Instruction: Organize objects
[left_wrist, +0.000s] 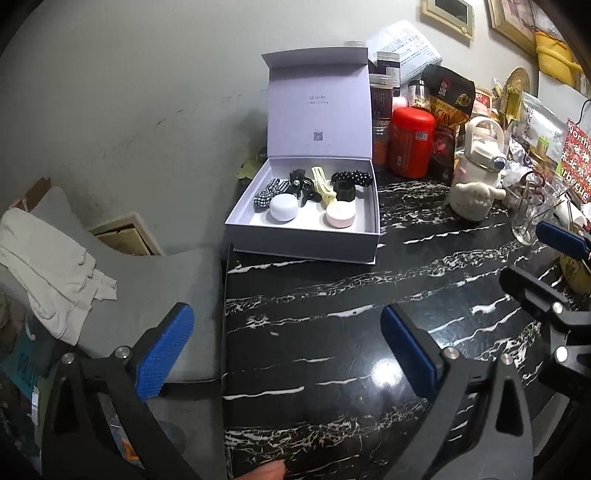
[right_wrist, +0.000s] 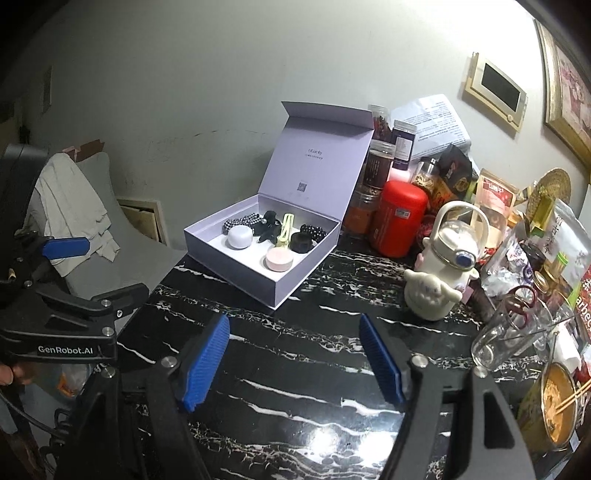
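A pale lilac box (left_wrist: 299, 245) (right_wrist: 255, 282) stands with its lid up at the back left corner of the black marble table (left_wrist: 332, 332). Inside lie a white round case (left_wrist: 283, 208), a pink round case (left_wrist: 340, 215), a yellow hair clip (left_wrist: 323, 186), a black claw clip (left_wrist: 301, 184), a checked bow (left_wrist: 269, 190) and a black beaded scrunchie (left_wrist: 349, 177). My left gripper (left_wrist: 286, 354) hangs open over the table's left edge, short of the box, with nothing between its blue pads. My right gripper (right_wrist: 291, 363) is open beside it and holds nothing.
A red canister (left_wrist: 412, 142), jars, snack packets and a white bottle with a cartoon figure (left_wrist: 476, 173) crowd the back right. A glass (right_wrist: 509, 328) and a bowl with chopsticks (right_wrist: 557, 402) stand at the right. A grey chair with white cloth (left_wrist: 48, 266) sits left of the table.
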